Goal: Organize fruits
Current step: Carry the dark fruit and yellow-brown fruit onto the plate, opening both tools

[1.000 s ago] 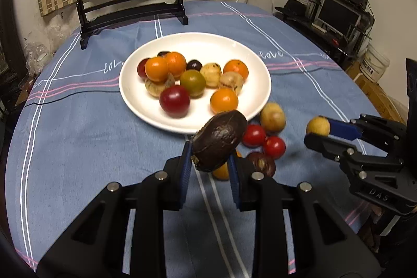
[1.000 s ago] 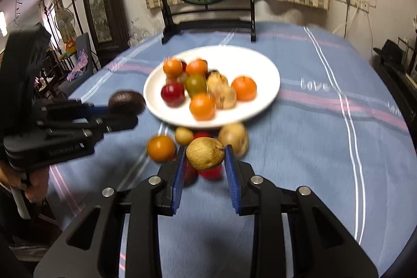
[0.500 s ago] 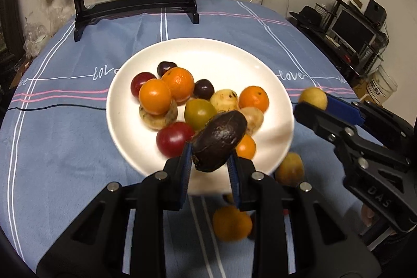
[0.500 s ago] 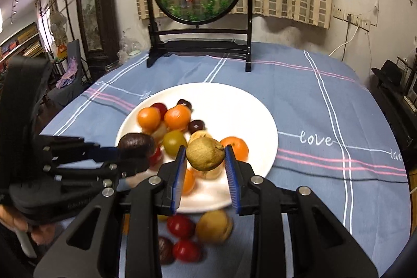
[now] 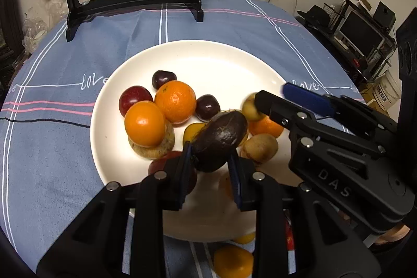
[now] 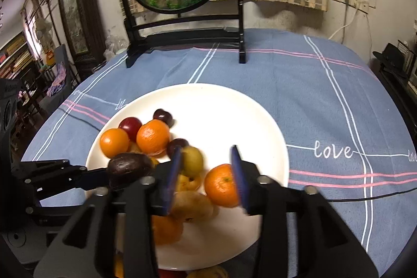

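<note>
Now both tools over white plate [image 5: 109, 147]. Left tool [image 5: 211, 168] jaws just easing apart, dark brown fruit [image 5: 220, 140] between pads, above piled fruit. Right tool [image 6: 206, 171] jaws just opened wide, yellow-green fruit [image 6: 192, 160] loose by left pad, over plate.

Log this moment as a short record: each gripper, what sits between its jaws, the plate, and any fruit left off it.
left gripper: jaws have just been opening; pads on the dark brown fruit, over the plate's near side
right gripper: jaws have just been opening and stand wide; blurred yellowish fruit between them, beside one finger, not clamped
plate: white; holds oranges plus red, dark and tan fruits
off plate: an orange fruit on the blue tablecloth, by the near rim
</note>
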Motion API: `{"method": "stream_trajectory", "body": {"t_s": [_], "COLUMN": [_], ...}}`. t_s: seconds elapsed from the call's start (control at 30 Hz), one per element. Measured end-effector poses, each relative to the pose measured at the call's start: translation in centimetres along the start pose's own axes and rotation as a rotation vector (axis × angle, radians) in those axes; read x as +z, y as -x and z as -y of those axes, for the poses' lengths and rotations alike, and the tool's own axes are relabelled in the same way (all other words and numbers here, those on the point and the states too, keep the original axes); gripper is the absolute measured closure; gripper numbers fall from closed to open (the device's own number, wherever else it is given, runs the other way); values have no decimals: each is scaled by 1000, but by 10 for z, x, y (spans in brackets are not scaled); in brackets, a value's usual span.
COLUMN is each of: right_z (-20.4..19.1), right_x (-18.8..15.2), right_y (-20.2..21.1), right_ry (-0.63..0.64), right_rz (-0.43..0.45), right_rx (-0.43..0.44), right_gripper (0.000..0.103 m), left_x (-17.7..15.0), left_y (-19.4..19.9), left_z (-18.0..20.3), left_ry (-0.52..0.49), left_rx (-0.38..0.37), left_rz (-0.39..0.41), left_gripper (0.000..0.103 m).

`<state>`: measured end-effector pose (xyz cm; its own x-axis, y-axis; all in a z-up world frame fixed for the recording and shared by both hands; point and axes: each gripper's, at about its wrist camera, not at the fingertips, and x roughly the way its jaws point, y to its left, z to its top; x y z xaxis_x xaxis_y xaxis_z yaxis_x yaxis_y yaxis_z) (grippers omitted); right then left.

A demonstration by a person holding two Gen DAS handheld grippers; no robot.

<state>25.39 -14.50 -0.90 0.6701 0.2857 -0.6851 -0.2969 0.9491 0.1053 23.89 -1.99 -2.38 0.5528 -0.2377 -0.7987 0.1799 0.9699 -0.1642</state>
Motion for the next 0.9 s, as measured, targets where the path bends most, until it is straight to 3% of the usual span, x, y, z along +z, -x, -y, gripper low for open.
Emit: {"method": "stream_trajectory", "body": {"t_s": [0.1,0.33,0.47,0.9], "right_z": [6,12,17,13], "right_x": [0,-10,-25,-85], "right_y": [7,28,41,92], "right_ry": [-32,-47,-53,-22], "right_rz": [29,43,23,30], "right_rx": [-10,5,-7,-44], "right_gripper": [40,40,39,39], "left_x": [1,-7,-17,-66], "left_y": [4,22,41,74], "left_z": [0,-4,-11,-10], "left_ry": [5,11,54,60], "left_rx": [25,63,54,64], "left_rz": [23,53,88,100], "left_gripper": [44,41,30,24]}}
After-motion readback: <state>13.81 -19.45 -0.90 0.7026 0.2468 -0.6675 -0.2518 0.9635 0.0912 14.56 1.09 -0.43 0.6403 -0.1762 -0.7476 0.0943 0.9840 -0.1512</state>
